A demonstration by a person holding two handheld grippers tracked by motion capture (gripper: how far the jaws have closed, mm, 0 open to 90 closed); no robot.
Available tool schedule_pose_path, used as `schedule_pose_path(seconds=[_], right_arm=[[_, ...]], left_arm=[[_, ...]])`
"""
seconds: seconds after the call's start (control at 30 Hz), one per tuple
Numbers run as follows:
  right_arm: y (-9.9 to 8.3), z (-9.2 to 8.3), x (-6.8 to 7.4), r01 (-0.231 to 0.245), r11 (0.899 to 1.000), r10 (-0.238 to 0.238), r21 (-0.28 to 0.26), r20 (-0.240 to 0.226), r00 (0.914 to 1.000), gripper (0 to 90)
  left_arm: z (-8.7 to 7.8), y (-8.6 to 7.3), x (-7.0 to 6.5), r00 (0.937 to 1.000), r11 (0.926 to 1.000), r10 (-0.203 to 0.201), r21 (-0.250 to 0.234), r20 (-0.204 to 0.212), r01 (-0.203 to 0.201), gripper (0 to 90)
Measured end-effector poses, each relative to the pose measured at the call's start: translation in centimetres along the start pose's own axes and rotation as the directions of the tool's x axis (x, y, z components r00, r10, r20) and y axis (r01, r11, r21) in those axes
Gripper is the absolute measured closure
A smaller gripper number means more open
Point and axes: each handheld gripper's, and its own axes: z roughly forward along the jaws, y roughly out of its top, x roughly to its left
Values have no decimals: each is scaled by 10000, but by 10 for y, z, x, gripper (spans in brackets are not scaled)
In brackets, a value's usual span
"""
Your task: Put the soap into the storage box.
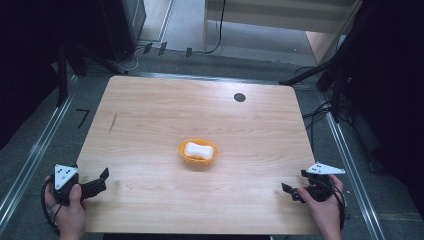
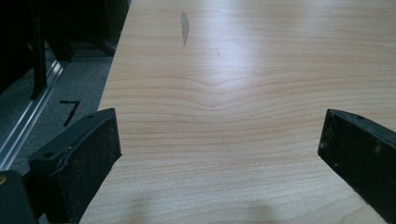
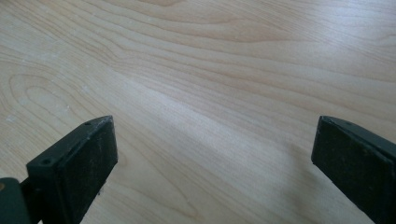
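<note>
I hold my left gripper (image 1: 102, 181) over the near left corner of the pale wood-grain table (image 1: 150, 115), its jaws spread wide with nothing between them. In the left gripper view the two black jaws frame bare wood and the table's left edge, with a dark smudge (image 2: 185, 28) on the surface far ahead of the jaws.

My right gripper (image 1: 295, 184) sits at the near right corner, also gaping wide and holding nothing; in the right gripper view there is plain tabletop between its jaws. Each gripper carries a grey three-cornered plate on top.

The small round orange bowl (image 1: 198, 159) stands near the middle of the table, well apart from both grippers: ahead and to the right of my left one, ahead and to the left of my right one, roughly midway between them. A white bone-shaped block (image 1: 197, 150) lies inside it. Beyond the bowl, toward the far edge, is a small dark round hole (image 1: 239, 97) in the tabletop.
</note>
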Motion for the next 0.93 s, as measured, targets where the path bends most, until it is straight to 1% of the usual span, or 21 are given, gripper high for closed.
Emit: schedule_pose_path(seconds=[0.33,0.47,0.63,0.77,0.8,0.93], right_arm=[[-21,-13,-4,-454,9981,469,-427,326,9984,11],[-33,-20,-6,-764,9952,789,-604,418,9960,11],[-41,-28,-8,-964,9907,1019,-955,544,9933,11],[-44,-31,-9,-1101,9853,1189,-1304,612,9910,11],[-45,-31,-10,-1060,9847,1156,-1387,634,9913,11],[-46,-30,-8,-979,9852,1106,-1410,855,9902,13]], left_arm=[[0,0,0,10000,10000,-23,29,0,23,0],[0,0,0,10000,10000,3,66,-22,-3,0],[0,0,0,10000,10000,8,50,-19,-8,0],[0,0,0,10000,10000,23,63,-29,-23,0],[1,0,0,10000,10000,30,63,-30,-30,0],[0,0,0,10000,10000,-9,67,-32,9,0]])
